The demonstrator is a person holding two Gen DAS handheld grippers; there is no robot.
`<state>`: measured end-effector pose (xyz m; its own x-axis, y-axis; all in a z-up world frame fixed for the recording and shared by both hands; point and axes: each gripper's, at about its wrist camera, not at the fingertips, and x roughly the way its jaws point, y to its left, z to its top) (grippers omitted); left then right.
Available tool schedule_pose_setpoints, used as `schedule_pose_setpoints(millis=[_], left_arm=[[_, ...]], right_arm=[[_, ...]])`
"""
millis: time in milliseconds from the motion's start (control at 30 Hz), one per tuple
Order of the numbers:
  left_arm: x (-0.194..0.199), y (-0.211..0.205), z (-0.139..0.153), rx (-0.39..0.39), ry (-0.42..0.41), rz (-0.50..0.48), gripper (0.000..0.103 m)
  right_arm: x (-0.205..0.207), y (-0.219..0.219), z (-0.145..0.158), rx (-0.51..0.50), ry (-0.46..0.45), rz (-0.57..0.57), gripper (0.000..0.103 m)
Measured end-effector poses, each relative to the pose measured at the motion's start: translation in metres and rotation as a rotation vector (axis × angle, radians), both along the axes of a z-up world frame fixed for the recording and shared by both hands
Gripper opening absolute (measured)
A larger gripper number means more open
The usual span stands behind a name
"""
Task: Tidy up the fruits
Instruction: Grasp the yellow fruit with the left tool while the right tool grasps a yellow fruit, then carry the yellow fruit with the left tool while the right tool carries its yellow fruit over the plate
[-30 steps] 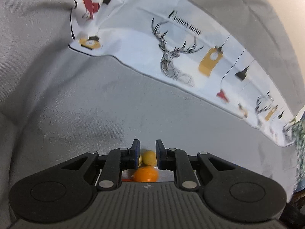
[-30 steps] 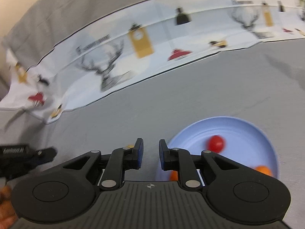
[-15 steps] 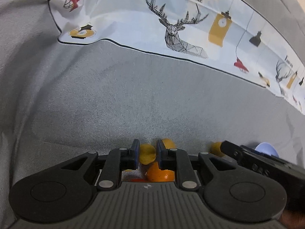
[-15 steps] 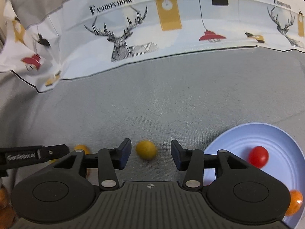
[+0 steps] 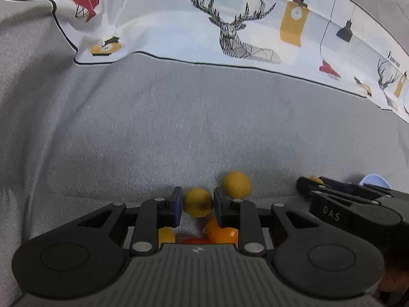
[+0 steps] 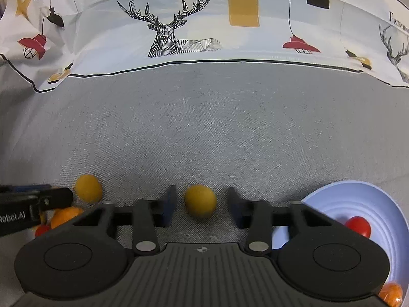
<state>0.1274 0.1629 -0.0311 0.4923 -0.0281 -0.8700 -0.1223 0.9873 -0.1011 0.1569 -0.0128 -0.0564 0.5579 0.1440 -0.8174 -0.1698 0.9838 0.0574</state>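
Now, line by line:
Surface: grey woven cloth [image 6: 204, 133], matte and finely textured, bordered at the back by a smooth white printed fabric [image 6: 194, 20] with line-drawn deer and hanging lamps.
Left gripper [image 5: 198, 203]: black plastic, blue pads; fingers close on either side of a round matte yellow fruit [image 5: 197, 202], whether they press it I cannot tell. An orange fruit [image 5: 219, 231] lies just behind it and another yellow ball [image 5: 236, 184] just beside the right finger.
Right gripper [image 6: 202, 208]: fingers spread wide apart, a dull yellow sphere [image 6: 200, 200] lying on the cloth between them, touching neither.
Plate [image 6: 358, 197]: smooth pale blue, ridged in rings, at the right; a glossy red tomato [image 6: 358, 226] rests in it.
Since half a second ago: the right gripper's fingers have opened wider and closed in on the sphere; the left gripper's yellow fruit sits more squarely between its pads.
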Motion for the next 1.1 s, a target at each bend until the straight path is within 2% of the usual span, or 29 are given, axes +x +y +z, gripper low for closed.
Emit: schedule_pose_setpoints(millis=[200, 333, 467, 600, 867, 1100], left_arm=[[-0.001, 0.004, 0.005, 0.000, -0.020, 0.035, 0.028], [-0.001, 0.008, 0.007, -0.008, -0.028, 0.059, 0.028], [-0.002, 0.007, 0.008, -0.004, -0.031, 0.064, 0.028], [-0.002, 0.008, 0.009, -0.007, -0.038, 0.071, 0.028], [-0.007, 0.010, 0.018, -0.013, -0.076, 0.087, 0.028], [-0.021, 0.007, 0.032, 0.000, -0.139, 0.082, 0.028]], right_arm=[[-0.002, -0.009, 0.009, 0.060, -0.004, -0.018, 0.028], [-0.006, -0.007, 0.018, 0.145, 0.002, 0.024, 0.028], [-0.010, 0.004, 0.015, 0.124, 0.024, 0.076, 0.028], [-0.009, 0.006, 0.006, 0.093, 0.052, 0.063, 0.028], [-0.016, 0.000, 0.018, 0.128, -0.015, 0.052, 0.028], [-0.033, -0.006, 0.041, 0.119, -0.138, 0.065, 0.027]])
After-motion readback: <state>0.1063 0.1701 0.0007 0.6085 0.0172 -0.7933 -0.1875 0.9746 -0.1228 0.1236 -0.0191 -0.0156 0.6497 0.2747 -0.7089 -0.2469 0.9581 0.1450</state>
